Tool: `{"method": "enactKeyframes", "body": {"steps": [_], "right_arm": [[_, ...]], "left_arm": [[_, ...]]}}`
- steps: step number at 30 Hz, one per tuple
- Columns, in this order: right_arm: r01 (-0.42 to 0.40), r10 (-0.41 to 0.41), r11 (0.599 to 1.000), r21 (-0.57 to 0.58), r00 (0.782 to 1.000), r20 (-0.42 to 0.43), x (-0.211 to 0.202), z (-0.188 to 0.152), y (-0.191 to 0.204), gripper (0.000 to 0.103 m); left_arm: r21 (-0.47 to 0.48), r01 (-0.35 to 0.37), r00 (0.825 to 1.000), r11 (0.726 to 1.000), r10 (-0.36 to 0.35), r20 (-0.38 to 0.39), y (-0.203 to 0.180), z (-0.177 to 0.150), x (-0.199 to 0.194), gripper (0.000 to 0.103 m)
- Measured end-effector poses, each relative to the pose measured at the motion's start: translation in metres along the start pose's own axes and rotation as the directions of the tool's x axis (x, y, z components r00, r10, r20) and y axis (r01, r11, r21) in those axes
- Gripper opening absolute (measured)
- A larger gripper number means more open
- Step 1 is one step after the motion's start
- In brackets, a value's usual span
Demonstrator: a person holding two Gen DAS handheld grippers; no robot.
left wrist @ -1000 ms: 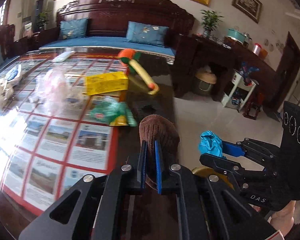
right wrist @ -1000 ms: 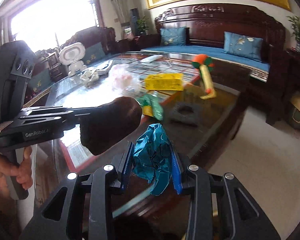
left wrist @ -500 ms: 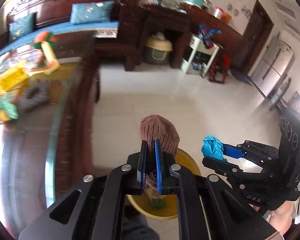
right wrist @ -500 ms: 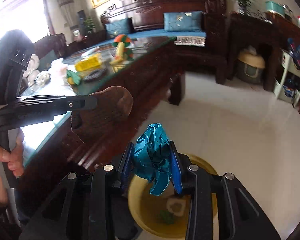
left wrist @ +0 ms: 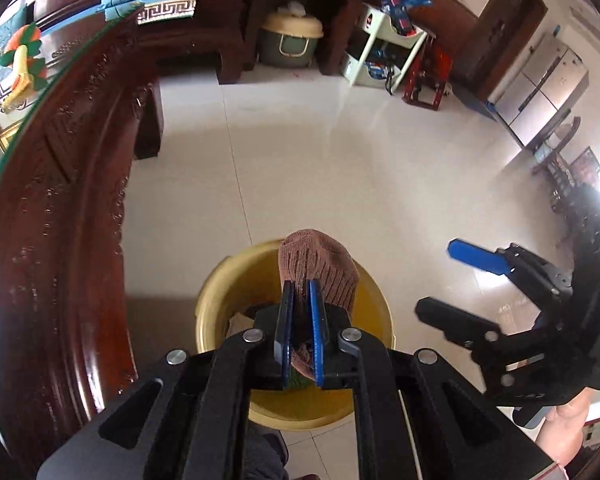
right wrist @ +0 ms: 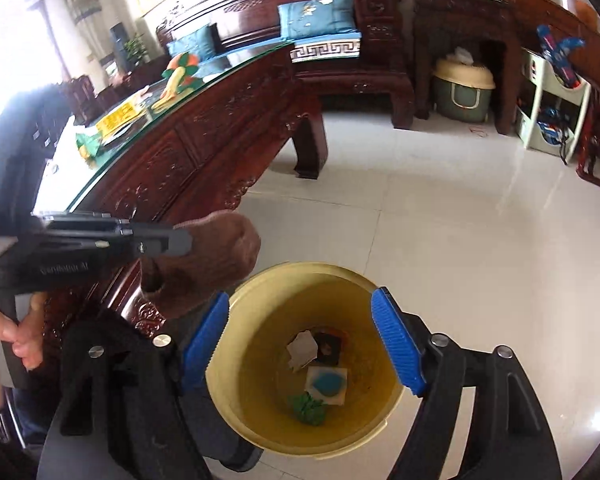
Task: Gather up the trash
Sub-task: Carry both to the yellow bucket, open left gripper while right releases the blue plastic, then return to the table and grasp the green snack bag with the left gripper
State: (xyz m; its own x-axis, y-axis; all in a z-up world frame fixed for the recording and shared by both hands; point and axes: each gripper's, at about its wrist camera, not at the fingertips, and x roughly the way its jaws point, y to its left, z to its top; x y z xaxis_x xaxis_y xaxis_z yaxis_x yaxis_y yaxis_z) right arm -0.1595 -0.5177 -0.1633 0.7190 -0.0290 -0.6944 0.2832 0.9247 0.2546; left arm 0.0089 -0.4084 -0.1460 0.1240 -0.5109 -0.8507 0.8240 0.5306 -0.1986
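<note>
A yellow bin (left wrist: 216, 284) (right wrist: 256, 384) stands on the tiled floor beside the table. My left gripper (left wrist: 300, 284) (right wrist: 182, 240) is shut on a brown knitted sock (left wrist: 324, 264) (right wrist: 224, 256) and holds it over the bin's near rim. My right gripper (right wrist: 300, 296) (left wrist: 436, 276) hangs above the bin's mouth, its jaws opening with nothing between the blue pads (right wrist: 398, 344). At the bin's bottom lie a white scrap (right wrist: 302, 350), a green crumple (right wrist: 306, 408) and a teal-blue lump (right wrist: 327, 385) on a white square.
A dark carved wooden table (left wrist: 60, 200) (right wrist: 180, 152) with a glass top runs along the left, carrying a yellow box (right wrist: 118, 118), a green wrapper (right wrist: 88, 144) and a toy (right wrist: 180, 74). A white shelf (right wrist: 552, 120) and a red stool (left wrist: 426, 80) stand beyond pale floor.
Both grippers swung away from the tabletop and down over the yellow bin. The right jaws spread apart and the teal wrapper left them. The left still grips the sock.
</note>
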Motion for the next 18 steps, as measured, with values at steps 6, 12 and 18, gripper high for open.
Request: {"method": "enactKeyframes", "body": {"steps": [6,12,18], "right_arm": [[0.013,-0.013,1.0,0.016,0.999,0.032,-0.011,-0.003,-0.01,0.075],[0.025,-0.025,1.0,0.003,0.998,0.049,-0.018,-0.001,-0.01,0.078],[0.028,-0.027,1.0,-0.012,0.998,0.06,-0.022,0.002,-0.004,0.078]], "left_arm": [[0.018,0.01,0.999,1.0,-0.009,-0.033,-0.008,0.002,0.017,0.012],[0.007,-0.007,0.999,1.0,0.007,-0.034,-0.009,-0.002,0.021,0.064],[0.008,-0.001,1.0,1.0,0.001,0.01,-0.007,-0.001,0.008,0.071]]}}
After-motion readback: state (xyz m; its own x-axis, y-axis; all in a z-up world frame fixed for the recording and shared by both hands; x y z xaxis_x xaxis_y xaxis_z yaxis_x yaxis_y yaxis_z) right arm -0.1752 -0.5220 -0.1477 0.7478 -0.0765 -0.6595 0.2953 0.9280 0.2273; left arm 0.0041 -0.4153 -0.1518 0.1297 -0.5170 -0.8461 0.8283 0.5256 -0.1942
